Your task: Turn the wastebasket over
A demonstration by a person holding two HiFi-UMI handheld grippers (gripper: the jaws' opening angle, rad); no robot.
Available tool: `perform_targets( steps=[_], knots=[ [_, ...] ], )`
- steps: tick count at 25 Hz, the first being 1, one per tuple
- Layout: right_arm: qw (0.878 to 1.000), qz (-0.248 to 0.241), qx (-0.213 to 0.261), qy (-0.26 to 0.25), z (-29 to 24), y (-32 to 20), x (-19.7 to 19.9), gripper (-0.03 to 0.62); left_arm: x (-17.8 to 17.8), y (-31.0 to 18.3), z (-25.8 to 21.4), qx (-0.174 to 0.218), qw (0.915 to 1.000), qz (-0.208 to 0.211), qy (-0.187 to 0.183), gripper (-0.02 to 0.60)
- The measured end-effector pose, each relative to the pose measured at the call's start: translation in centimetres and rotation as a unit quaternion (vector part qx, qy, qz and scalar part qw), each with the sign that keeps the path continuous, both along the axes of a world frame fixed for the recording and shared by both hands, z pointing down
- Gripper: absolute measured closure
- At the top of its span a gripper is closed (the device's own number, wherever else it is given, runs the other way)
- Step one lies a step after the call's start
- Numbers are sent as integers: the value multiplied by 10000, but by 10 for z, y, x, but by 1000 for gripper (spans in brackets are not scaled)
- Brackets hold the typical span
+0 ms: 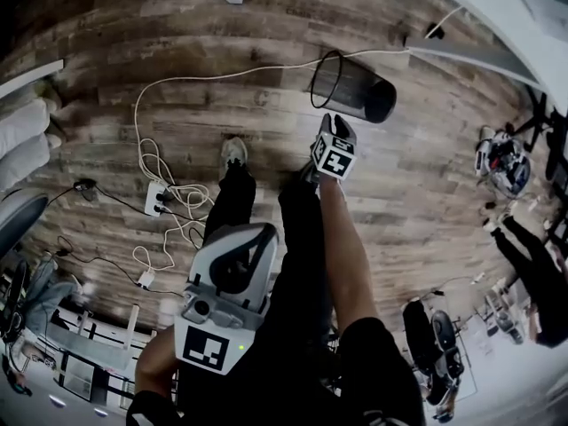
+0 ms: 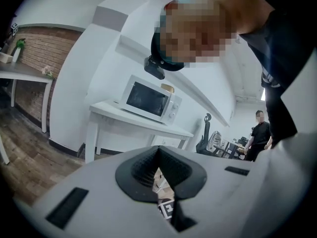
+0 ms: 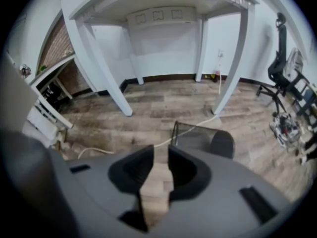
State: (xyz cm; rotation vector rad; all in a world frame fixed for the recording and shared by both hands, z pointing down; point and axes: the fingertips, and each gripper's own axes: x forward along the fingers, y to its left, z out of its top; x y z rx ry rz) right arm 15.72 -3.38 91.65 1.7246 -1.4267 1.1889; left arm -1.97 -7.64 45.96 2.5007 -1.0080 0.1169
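A black mesh wastebasket lies on its side on the wooden floor, its open mouth to the left and its solid base to the right. My right gripper hangs just in front of it on an outstretched arm and points steeply down. In the right gripper view the wastebasket lies just beyond the right gripper, whose jaws stand apart with only floor between them. My left gripper is close to my body, far from the basket. The left gripper is shut on nothing and points across the room.
A white cable runs over the floor to a power strip and passes the basket's mouth. White table legs stand behind the basket. A microwave sits on a white table. A person stands at the far right.
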Motion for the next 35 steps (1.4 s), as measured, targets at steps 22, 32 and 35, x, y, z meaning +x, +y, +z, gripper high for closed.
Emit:
perform_targets(
  steps=[22,32,35],
  knots=[
    [9892,-64,-1027,1039,141,-2,31,385,-19,2,71,-250,9994,-187,-148,548],
    [9824,154,-1522,1071,160,29,33,413,-30,4,77,-366,9987,-356,-59,548],
    [9837,195,-1516,943,161,32,30,422,-35,7,79,-377,9985,-385,-84,548]
  ],
)
